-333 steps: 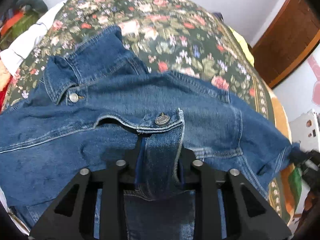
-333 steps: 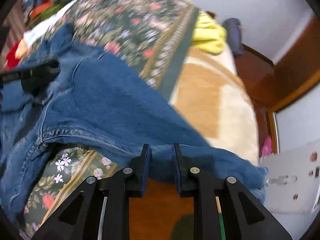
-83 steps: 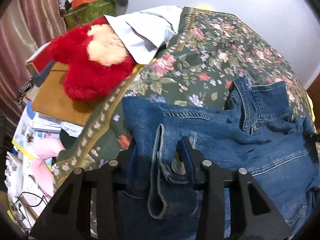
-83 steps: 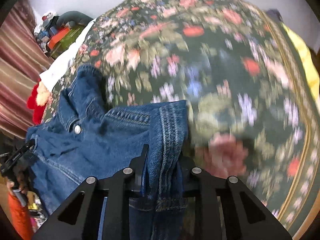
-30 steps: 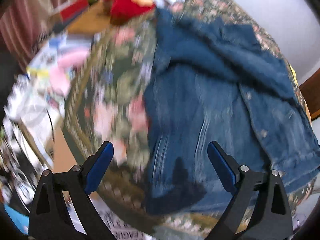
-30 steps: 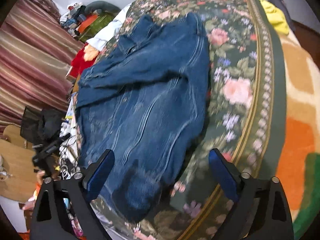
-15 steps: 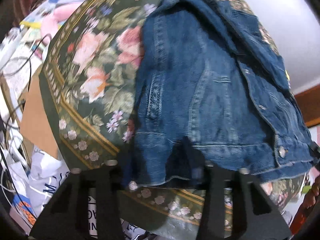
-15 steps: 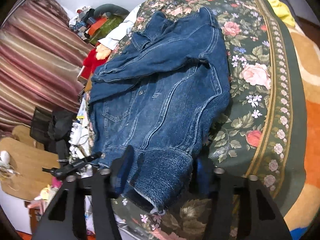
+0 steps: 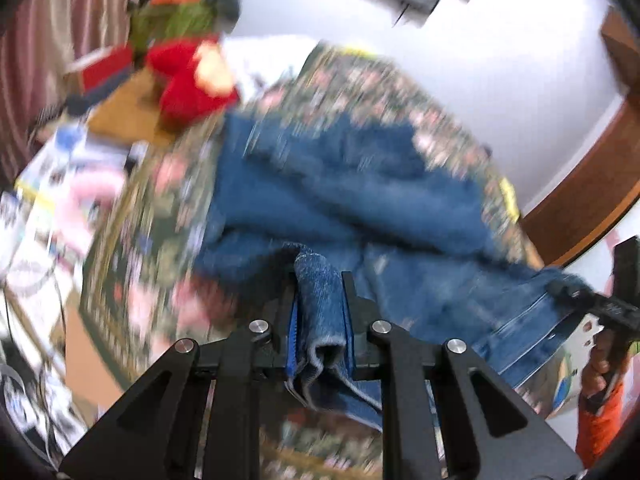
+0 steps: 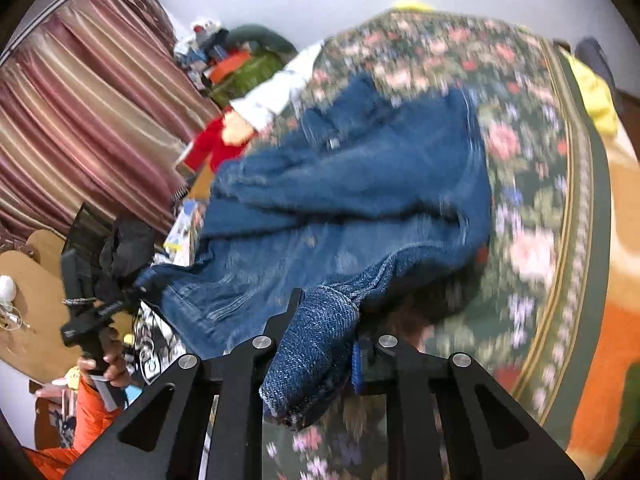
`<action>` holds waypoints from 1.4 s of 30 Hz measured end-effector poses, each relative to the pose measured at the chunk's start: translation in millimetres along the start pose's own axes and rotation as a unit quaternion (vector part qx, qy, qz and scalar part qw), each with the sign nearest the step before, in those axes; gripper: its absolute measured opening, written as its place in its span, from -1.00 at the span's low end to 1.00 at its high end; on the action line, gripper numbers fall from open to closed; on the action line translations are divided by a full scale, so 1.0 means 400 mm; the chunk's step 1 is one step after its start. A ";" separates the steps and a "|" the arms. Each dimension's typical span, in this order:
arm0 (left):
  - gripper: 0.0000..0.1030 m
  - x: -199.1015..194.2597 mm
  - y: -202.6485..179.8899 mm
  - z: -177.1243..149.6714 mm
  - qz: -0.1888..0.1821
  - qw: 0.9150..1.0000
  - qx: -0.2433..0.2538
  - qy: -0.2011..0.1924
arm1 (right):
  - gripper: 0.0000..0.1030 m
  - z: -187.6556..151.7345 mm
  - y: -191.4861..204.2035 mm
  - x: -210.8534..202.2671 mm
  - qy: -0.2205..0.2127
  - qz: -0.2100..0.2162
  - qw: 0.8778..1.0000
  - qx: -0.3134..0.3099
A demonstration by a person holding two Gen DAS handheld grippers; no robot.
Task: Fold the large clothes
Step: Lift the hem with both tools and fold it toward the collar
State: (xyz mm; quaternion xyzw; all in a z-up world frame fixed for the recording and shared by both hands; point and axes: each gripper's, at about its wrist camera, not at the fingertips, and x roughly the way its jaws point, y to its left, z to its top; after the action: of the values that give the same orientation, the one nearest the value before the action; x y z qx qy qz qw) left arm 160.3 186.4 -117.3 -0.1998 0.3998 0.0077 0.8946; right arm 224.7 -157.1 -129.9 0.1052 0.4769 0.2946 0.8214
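Note:
A blue denim jacket (image 9: 360, 184) lies on the floral bedspread (image 9: 360, 92), collar toward the far end. My left gripper (image 9: 320, 280) is closing its jaws, and a folded bunch of the jacket's near hem is pinched between the pads and raised off the bed. In the right wrist view the jacket (image 10: 360, 184) spreads the same way. My right gripper (image 10: 326, 312) is closing too, with the other hem corner clamped between its pads. Each view shows the other gripper at the stretched hem: the right gripper (image 9: 592, 304), the left gripper (image 10: 120, 300).
A red plush toy (image 9: 188, 80) and white cloth sit by the bed's far left corner. Papers and clutter (image 9: 60, 184) cover the floor on the left. Striped curtains (image 10: 80, 120) hang behind. A yellow cloth (image 10: 596, 100) and an orange blanket (image 10: 616, 320) lie on the right.
Both grippers went from wide open over the jacket's near hem to closed on it. The hem has lifted off the bed, and the left gripper rose most.

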 end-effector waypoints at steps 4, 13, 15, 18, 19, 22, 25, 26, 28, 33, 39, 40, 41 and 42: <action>-0.68 0.005 -0.011 0.155 -0.008 0.999 -0.003 -0.047 | -0.71 0.103 -0.012 -0.026 -0.060 -0.007 0.998 0.016; -0.69 0.193 0.074 0.377 0.042 0.996 -0.060 -0.056 | -0.73 0.319 -0.145 0.047 -0.125 -0.058 0.987 0.088; -0.69 0.259 0.089 0.406 0.054 0.995 -0.070 -0.047 | -0.73 0.372 -0.165 0.098 -0.126 -0.076 0.986 0.084; -0.69 0.379 0.115 0.440 0.089 0.992 -0.083 -0.023 | -0.72 0.447 -0.200 0.207 -0.104 -0.103 0.985 0.091; -0.68 0.421 0.128 0.444 0.101 0.991 -0.086 -0.012 | -0.72 0.470 -0.213 0.247 -0.095 -0.112 0.985 0.091; -0.66 0.532 0.179 0.432 0.131 0.986 -0.098 0.027 | -0.72 0.504 -0.253 0.343 -0.069 -0.127 0.985 0.089; -0.59 0.611 0.241 0.397 0.137 0.981 -0.125 0.056 | -0.71 0.511 -0.303 0.426 -0.031 -0.130 0.987 0.090; -0.59 0.614 0.246 0.390 0.133 0.982 -0.121 0.052 | -0.71 0.508 -0.313 0.436 -0.024 -0.126 0.988 0.090; -0.58 0.613 0.240 0.387 0.137 0.983 -0.108 0.050 | -0.71 0.499 -0.338 0.451 -0.009 -0.108 0.990 0.087; -0.57 0.612 0.211 0.386 0.161 0.983 -0.070 0.057 | -0.68 0.490 -0.345 0.412 0.013 -0.081 0.995 0.061; -0.53 0.609 0.206 0.399 0.168 0.981 -0.063 0.077 | -0.67 0.485 -0.311 0.283 -0.020 -0.128 0.991 0.042; -0.51 0.606 0.199 0.403 0.171 0.981 -0.055 0.078 | -0.67 0.488 -0.307 0.248 -0.042 -0.180 0.982 0.034; -0.43 0.595 0.191 0.404 0.175 0.980 -0.050 0.076 | -0.67 0.490 -0.307 0.215 -0.060 -0.218 0.974 0.026; -0.38 0.577 0.181 0.408 0.177 0.981 -0.045 0.071 | -0.67 0.490 -0.311 0.176 -0.073 -0.241 0.968 0.022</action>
State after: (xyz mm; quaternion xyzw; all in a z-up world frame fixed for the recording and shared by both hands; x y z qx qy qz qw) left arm 421.0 278.7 -210.7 -0.1662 0.4904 0.1694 0.8386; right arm 464.2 -194.7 -134.5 0.0263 0.4334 0.0695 0.8981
